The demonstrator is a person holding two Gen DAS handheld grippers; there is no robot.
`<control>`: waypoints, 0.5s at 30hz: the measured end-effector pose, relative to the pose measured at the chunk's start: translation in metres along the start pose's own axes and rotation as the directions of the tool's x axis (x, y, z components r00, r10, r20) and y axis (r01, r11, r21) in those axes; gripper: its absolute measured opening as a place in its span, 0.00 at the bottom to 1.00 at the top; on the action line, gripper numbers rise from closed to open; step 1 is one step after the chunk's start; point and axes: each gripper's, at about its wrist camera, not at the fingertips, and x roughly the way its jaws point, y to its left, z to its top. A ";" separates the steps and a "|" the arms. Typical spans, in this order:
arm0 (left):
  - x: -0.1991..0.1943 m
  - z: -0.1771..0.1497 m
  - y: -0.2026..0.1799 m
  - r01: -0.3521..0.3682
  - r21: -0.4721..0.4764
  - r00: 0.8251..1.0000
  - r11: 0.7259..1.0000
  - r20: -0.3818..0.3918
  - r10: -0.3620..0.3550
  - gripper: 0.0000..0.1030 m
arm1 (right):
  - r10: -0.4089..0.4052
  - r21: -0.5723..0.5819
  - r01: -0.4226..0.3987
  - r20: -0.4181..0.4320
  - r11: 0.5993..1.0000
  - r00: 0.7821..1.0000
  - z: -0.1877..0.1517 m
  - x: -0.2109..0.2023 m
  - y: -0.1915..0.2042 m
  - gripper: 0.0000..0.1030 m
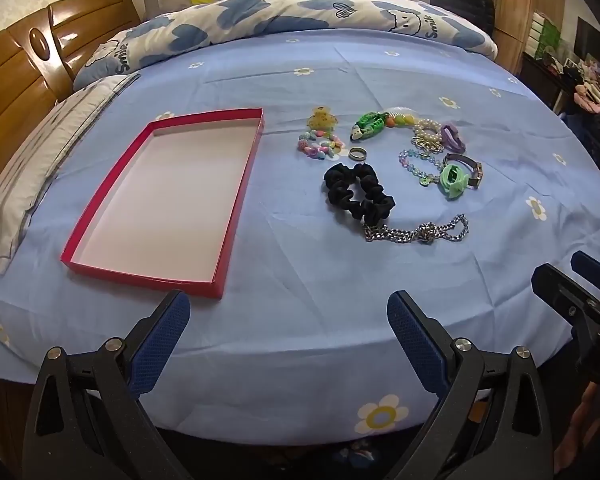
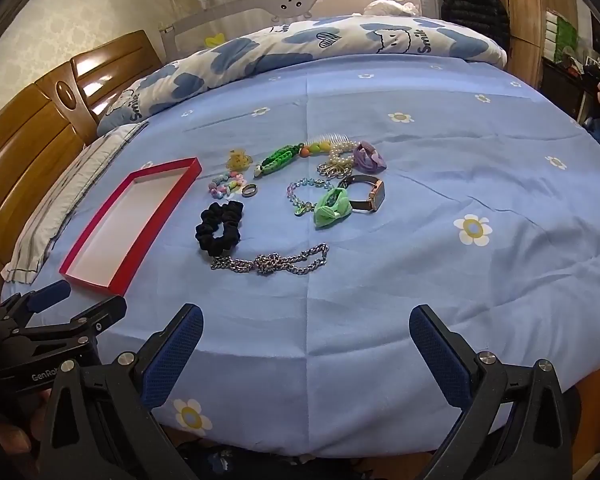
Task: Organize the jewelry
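Both grippers, left gripper (image 1: 288, 336) and right gripper (image 2: 306, 350), hover spread wide and empty over the near bed edge. Farther off, a red tray (image 1: 242, 178) lies left of scattered jewelry: black scrunchie (image 1: 358, 192), silver chain (image 1: 418, 232), watch (image 2: 374, 196).

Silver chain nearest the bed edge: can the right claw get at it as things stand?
Probably yes. The right claw is open and empty, the silver chain lies nearest it on bare sheet, and only the black scrunchie touches its far-left end.
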 end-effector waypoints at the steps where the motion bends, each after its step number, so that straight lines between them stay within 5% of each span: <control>1: 0.000 0.000 0.000 0.000 0.001 1.000 1.000 0.000 0.000 0.97 | -0.001 0.000 0.001 0.000 1.000 1.000 0.000 0.000 0.000 1.00; 15: 0.003 0.002 -0.004 0.008 0.008 1.000 1.000 -0.009 -0.008 0.97 | 0.004 0.001 -0.004 0.007 1.000 1.000 0.004 -0.001 0.002 1.00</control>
